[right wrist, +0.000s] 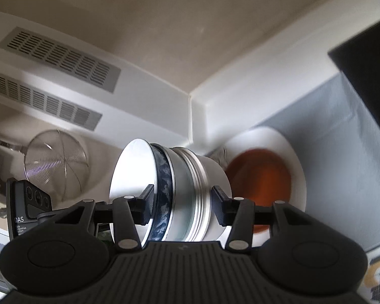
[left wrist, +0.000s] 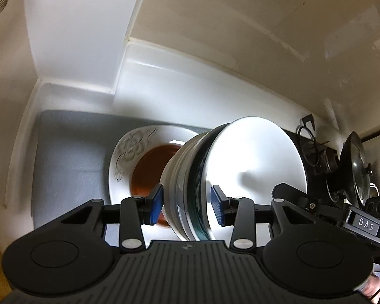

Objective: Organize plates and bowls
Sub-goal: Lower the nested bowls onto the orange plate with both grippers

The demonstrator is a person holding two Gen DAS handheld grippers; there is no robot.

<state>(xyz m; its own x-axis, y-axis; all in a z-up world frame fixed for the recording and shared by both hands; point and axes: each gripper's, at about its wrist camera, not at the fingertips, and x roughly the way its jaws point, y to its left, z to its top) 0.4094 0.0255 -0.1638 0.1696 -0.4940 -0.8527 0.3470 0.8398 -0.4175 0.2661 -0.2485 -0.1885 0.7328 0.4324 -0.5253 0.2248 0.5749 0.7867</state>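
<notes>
Brown-centred plate (right wrist: 262, 174) motion-blurred, half behind bowl stack (right wrist: 190, 192).

Stacked bowls (left wrist: 253, 162): glossy, smooth glazed ceramic. Plate (left wrist: 129, 152): glossy glaze. Mat (left wrist: 68, 157): matt grey. Strainer (right wrist: 55, 162): fine metal mesh. Gripper pads (left wrist: 155, 204): ribbed blue.

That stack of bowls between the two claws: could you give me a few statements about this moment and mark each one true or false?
1. Both the left claw and the right claw grip the stack of bowls. True.
2. The stack stands upright. False: it is tipped on its side.
3. A white plate with a brown centre lies on the grey mat. True.
4. The wire strainer sits on the plate. False: it is off by the wall.
</notes>
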